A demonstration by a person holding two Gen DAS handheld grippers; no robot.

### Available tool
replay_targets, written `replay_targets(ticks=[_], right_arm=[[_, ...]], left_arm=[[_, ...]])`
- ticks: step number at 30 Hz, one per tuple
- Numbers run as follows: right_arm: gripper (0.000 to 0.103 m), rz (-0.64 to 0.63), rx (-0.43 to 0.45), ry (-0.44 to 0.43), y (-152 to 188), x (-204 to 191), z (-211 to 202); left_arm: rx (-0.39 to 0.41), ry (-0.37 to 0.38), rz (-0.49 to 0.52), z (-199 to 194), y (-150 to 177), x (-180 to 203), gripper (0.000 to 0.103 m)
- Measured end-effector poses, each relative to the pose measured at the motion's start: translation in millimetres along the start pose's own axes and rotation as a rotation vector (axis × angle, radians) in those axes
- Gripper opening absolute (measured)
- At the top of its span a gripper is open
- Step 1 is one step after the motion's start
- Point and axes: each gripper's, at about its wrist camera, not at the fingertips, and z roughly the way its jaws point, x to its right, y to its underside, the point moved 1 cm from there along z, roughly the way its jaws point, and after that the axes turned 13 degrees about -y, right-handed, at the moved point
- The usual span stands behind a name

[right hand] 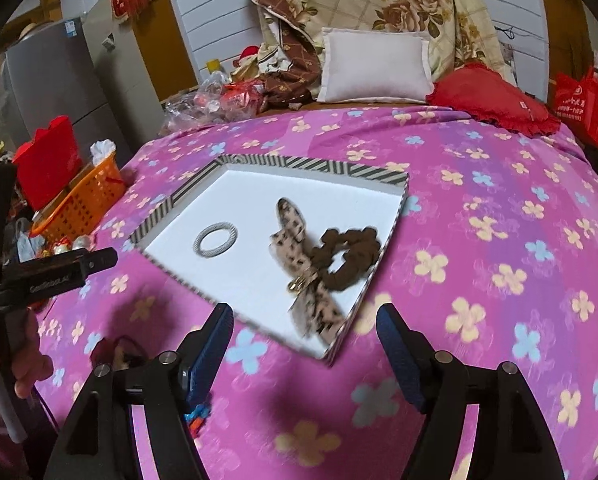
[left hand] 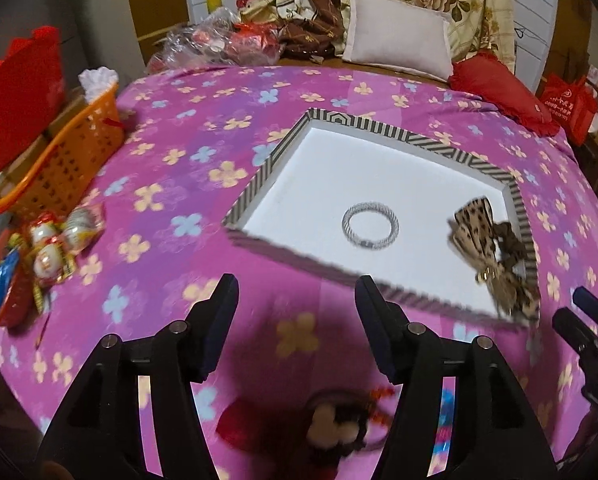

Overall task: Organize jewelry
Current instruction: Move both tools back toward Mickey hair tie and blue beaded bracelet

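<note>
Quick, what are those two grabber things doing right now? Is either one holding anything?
Left tool: open, holding nothing, above the pink bedspread.
Right tool: open, holding nothing, near the striped tray.

One striped tray mid-frame with one silver bracelet and one leopard-print scrunchie in it. One orange basket far left, two pillows up top: one white, one red.
</note>
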Motion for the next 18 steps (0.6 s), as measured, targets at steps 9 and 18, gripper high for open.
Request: replay_targets(ticks=[9, 18], right_arm=[[0.072, -0.019, -0.004, 0.0, 28.4, -30.4, -19.3], [0.073, -0.036, -0.021, -0.015, 52.1, -52.3, -27.3]], left_arm=[[0.037, -0.035, -0.009, -35.0, 48.9, -14.1, 0.061], [0.066, -0.048, -0.005, -56.7, 80.0, -24.3, 0.061]])
